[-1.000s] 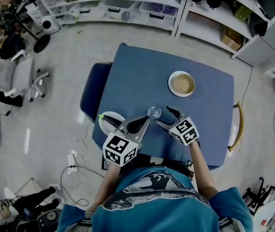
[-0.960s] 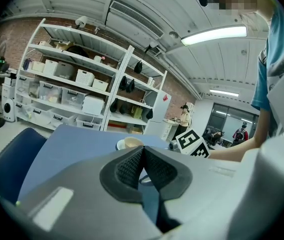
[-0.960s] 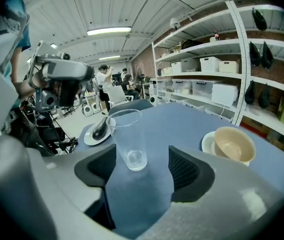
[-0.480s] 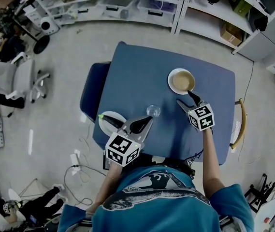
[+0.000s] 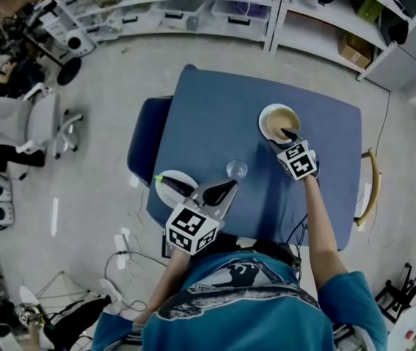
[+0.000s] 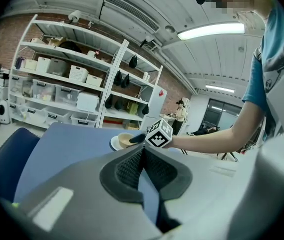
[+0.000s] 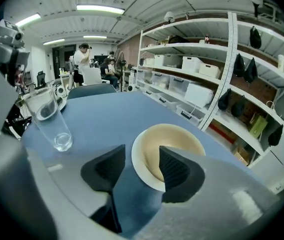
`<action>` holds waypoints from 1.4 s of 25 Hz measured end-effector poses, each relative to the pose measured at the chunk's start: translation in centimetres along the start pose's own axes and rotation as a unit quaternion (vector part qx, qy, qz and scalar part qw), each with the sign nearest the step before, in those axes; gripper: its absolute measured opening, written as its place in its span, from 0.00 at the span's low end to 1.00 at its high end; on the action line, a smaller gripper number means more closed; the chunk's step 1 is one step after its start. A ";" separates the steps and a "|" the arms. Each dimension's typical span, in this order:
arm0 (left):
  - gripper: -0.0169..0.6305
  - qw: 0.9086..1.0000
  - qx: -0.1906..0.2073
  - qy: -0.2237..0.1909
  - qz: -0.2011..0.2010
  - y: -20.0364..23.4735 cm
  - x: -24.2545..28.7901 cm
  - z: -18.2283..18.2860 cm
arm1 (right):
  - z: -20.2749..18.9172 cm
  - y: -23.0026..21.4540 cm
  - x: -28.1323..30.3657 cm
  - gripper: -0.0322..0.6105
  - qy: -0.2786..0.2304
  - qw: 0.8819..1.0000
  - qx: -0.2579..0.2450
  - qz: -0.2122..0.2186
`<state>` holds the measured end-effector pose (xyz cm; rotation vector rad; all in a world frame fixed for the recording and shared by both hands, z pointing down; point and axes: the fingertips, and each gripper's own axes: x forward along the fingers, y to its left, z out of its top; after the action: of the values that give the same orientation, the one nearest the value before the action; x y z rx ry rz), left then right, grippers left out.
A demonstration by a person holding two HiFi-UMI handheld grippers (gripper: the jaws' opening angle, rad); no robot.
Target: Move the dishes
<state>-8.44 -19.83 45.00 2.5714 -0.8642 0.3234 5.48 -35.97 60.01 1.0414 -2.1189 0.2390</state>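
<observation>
The right gripper (image 7: pixel 141 169) straddles the rim of the bowl (image 7: pixel 176 136) at the table's (image 5: pixel 215 108) far right, its jaws half apart and just now closing to pinch it, while the left gripper (image 6: pixel 142 156) waits shut, empty.

**No legible text in view**

You've got nothing readable here. Your left gripper (image 5: pixel 231 186) and right gripper (image 5: pixel 282 139) carry black-and-white square code patterns only, no letters or digits. Shelf bins (image 5: pixel 165 14) at 12 o'clock: any labels are too small to tell.
</observation>
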 end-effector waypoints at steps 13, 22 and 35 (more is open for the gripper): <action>0.05 1.000 -0.002 -0.001 0.008 0.6 -0.5 -0.2 | -0.9 1.6 -1.6 0.09 0.018 0.999 -0.028 -0.027; 0.05 1.000 0.001 0.005 -0.008 -0.2 -0.2 -0.8 | -2.5 4.1 -5.6 0.08 0.012 0.999 -0.014 -0.030; 0.05 0.999 0.012 0.020 -0.042 -2.2 0.5 -1.5 | -10.5 6.9 -14.0 0.08 0.071 0.994 0.032 -0.077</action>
<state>-6.83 -17.81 45.89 2.6057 -0.7407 0.3624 11.50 -18.26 58.66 1.1836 -1.9040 0.2979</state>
